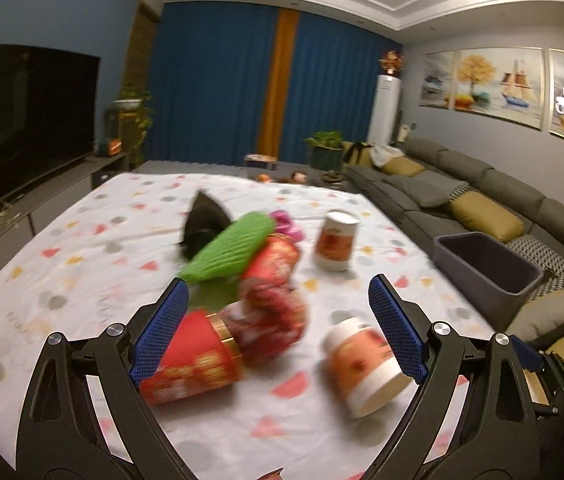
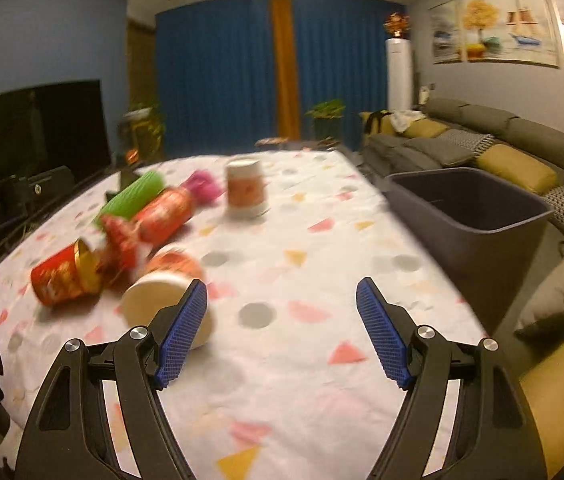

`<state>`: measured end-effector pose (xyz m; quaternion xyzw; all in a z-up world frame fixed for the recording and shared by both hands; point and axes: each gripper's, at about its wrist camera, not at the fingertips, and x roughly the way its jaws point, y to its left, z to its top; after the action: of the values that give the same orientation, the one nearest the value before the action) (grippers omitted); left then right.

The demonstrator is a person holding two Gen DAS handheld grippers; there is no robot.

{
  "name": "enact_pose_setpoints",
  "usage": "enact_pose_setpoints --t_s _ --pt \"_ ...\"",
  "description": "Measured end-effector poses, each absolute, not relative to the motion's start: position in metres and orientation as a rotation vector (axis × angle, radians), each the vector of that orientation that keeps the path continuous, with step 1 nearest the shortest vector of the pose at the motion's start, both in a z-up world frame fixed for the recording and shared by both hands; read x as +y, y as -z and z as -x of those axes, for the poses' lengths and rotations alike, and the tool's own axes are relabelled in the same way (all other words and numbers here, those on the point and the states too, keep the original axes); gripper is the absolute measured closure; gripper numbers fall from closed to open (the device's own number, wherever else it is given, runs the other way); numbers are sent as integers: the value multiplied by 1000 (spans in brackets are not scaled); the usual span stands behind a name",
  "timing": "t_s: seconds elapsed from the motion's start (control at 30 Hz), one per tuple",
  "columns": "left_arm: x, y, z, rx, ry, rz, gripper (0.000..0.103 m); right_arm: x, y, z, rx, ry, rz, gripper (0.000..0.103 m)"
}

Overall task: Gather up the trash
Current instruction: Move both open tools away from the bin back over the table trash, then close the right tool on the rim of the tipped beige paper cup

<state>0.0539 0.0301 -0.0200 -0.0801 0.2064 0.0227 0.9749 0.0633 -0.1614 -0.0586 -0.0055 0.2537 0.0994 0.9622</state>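
While both tools hang released over the patterned desk (image 1: 82, 240), none of the trash is held yet. The left tool (image 1: 278, 332) has its blue pads spread wide, with nothing pressed between them; the right tool (image 2: 282, 328) is likewise spread, over bare cloth.

In the left wrist view the litter sits in a heap from 12 o'clock down to the centre: a green ribbed sleeve (image 1: 230, 248) at 12, a black scrap (image 1: 202, 220) just behind it, a pink wrapper (image 1: 287, 226) beside that, 2 crumpled red packets (image 1: 274, 300) touching each other, and a red tube with a gold rim (image 1: 194, 360) lying on its side at 8 o'clock near the left pad. A toppled paper cup (image 1: 361, 368) lies at 4 o'clock close to the right pad, and a 2nd cup (image 1: 335, 240) stands upright at 1 o'clock. The grey bin (image 2: 469, 208) waits off the desk edge at 2 o'clock in the right wrist view, and looks empty.

All of it is probably light and thin-walled. The cups and tube (easily crushed, apt to roll) likely want a gentle squeeze across the body; the packets are soft and slippery, better pinched at a bunched fold. Blur hides finer detail.
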Motion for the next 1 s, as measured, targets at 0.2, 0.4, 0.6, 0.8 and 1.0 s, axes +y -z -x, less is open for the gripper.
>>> enact_pose_setpoints --t_s 0.2,0.4,0.6,0.8,1.0 --pt "55 32 -45 437 -87 164 13 -131 70 -70 551 -240 62 38" --pt "68 41 -44 456 -98 164 13 -119 81 -80 595 -253 83 50" --pt "79 49 -48 489 -92 177 13 -108 82 -91 613 -272 95 64" --pt "86 56 -51 514 -102 179 13 -100 85 -97 628 -288 102 77" --pt "93 64 -54 554 -89 172 11 -96 85 -99 633 -296 104 90"
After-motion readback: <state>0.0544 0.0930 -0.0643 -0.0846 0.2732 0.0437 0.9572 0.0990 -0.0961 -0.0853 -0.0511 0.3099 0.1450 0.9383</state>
